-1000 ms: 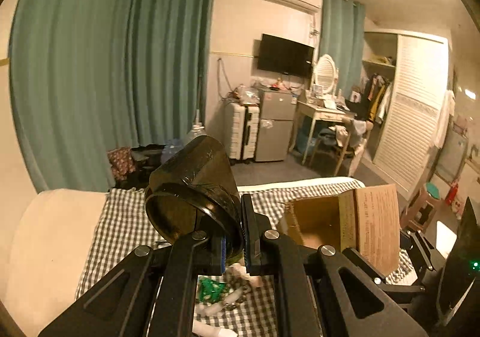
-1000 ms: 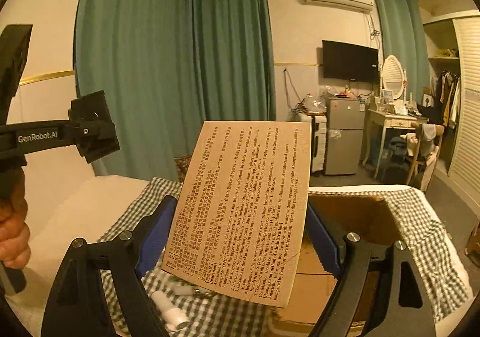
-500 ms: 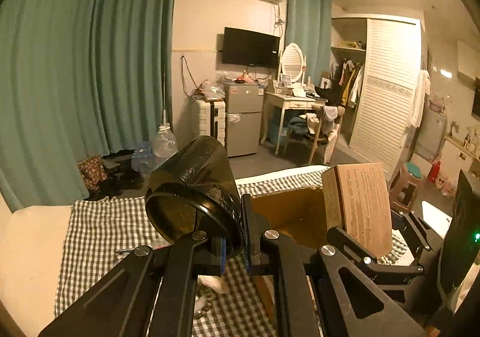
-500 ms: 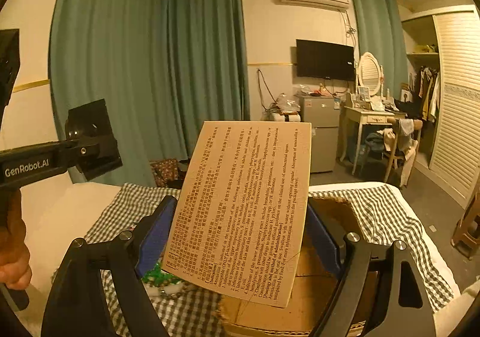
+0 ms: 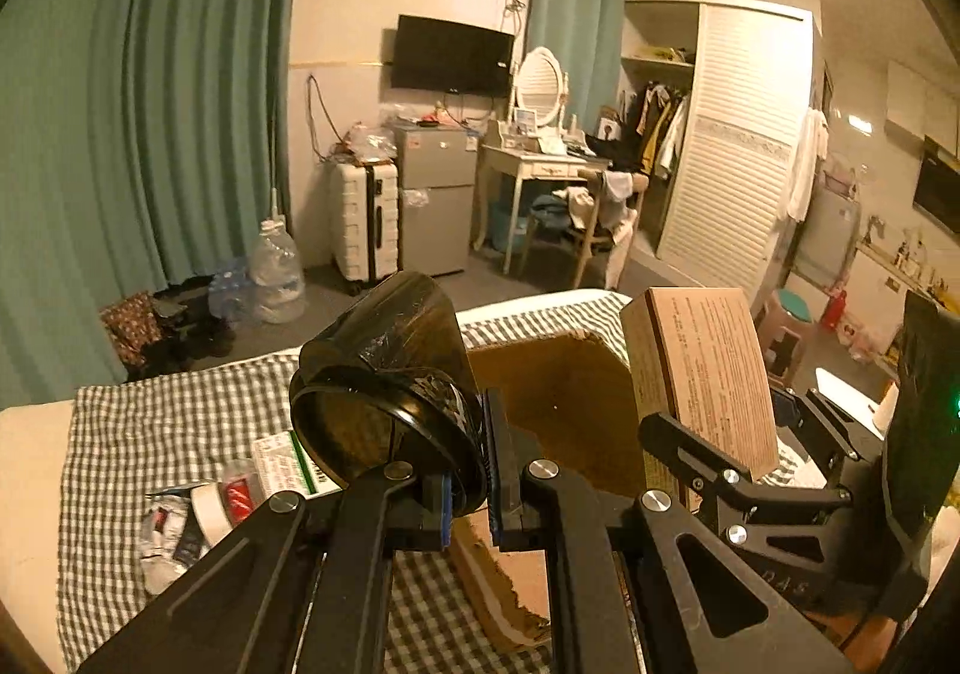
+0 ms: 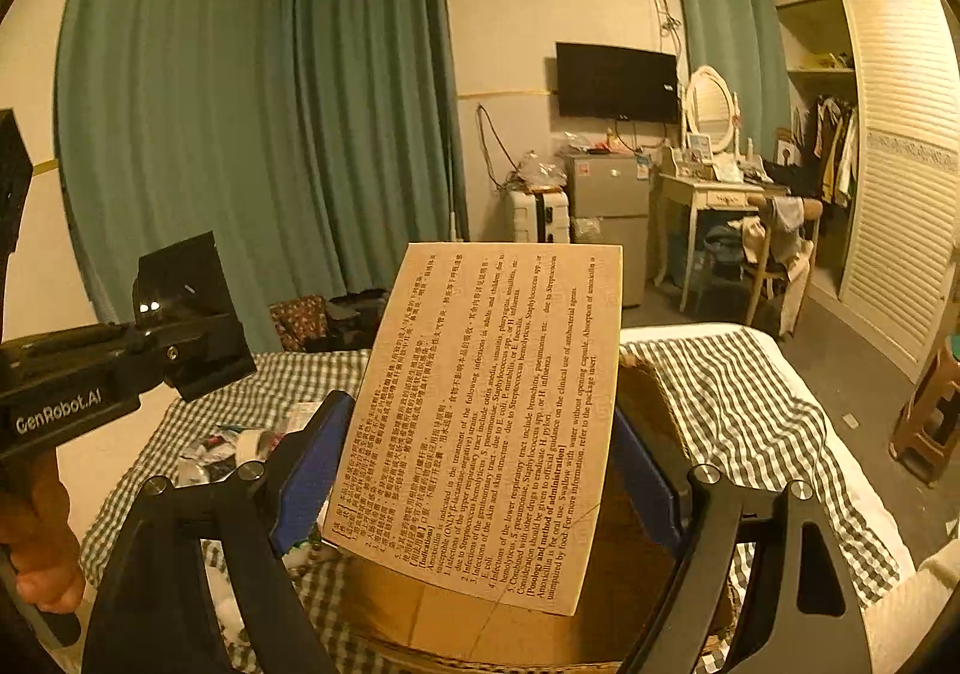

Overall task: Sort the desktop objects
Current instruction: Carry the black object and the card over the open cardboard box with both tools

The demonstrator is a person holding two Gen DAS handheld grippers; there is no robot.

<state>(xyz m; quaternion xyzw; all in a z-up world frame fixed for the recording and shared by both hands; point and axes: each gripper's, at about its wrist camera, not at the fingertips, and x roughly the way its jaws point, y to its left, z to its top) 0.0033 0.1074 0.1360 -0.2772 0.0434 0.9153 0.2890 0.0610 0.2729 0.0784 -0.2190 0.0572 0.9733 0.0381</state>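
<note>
Left gripper [image 5: 465,470] clenched on rim of dark plastic cup [image 5: 384,374], held above checked bed cover [image 5: 180,404]. Right gripper [image 6: 480,470] grasping printed medicine box [image 6: 492,422] by its edges, over open cardboard box [image 5: 558,404] on bed.

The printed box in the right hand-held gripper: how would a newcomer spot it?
Find the checked cloth and the open cardboard box on it. Above that, the right hand-held gripper clamps a flat tan carton between blue pads. It alone is covered in dense black text.
</note>
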